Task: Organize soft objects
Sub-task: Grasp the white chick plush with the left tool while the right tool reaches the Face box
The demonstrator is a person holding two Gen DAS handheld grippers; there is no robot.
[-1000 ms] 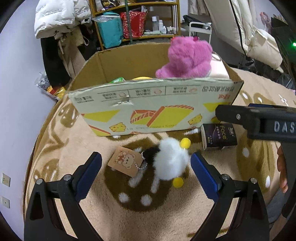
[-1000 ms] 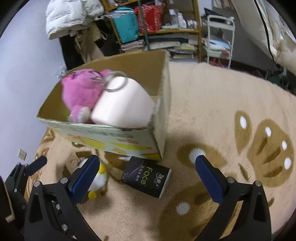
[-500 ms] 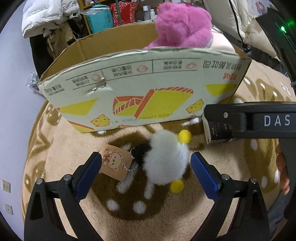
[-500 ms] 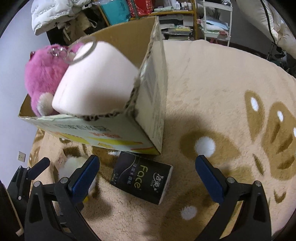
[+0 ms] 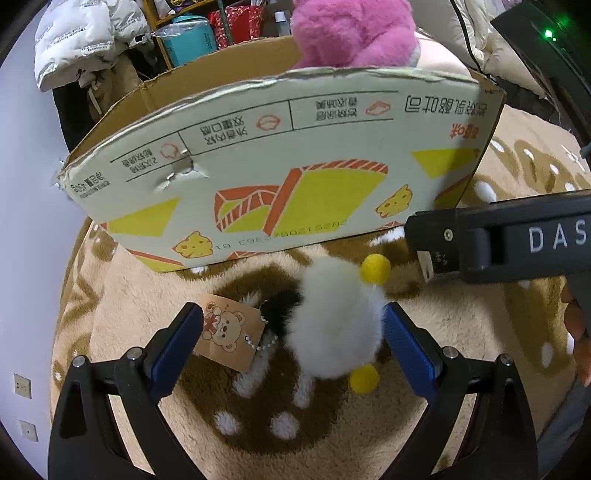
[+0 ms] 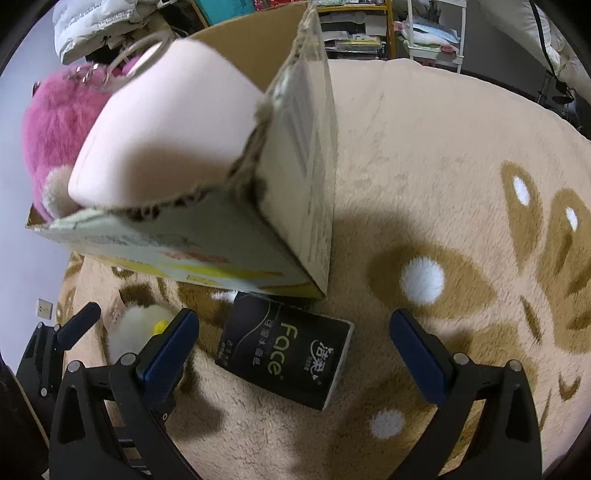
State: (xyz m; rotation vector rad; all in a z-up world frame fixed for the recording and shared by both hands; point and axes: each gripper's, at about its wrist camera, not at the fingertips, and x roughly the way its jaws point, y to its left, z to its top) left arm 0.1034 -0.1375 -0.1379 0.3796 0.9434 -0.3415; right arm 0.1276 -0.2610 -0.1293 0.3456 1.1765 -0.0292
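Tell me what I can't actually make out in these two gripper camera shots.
- Cardboard box floor: hidden in both views by its walls.
- Pink plush: cropped by the left view's top edge; right view shows part only, behind the pale pink cushion.
- Tissue pack: in the left view, mostly behind the right gripper.
- White fluffy toy: face not visible.

Both wrist cameras looked down along their fingers from close above the rug [image 6: 424, 155], sharing the box [image 5: 280, 173], the white plush [image 5: 336, 325] and, edge-on, each other's gripper.
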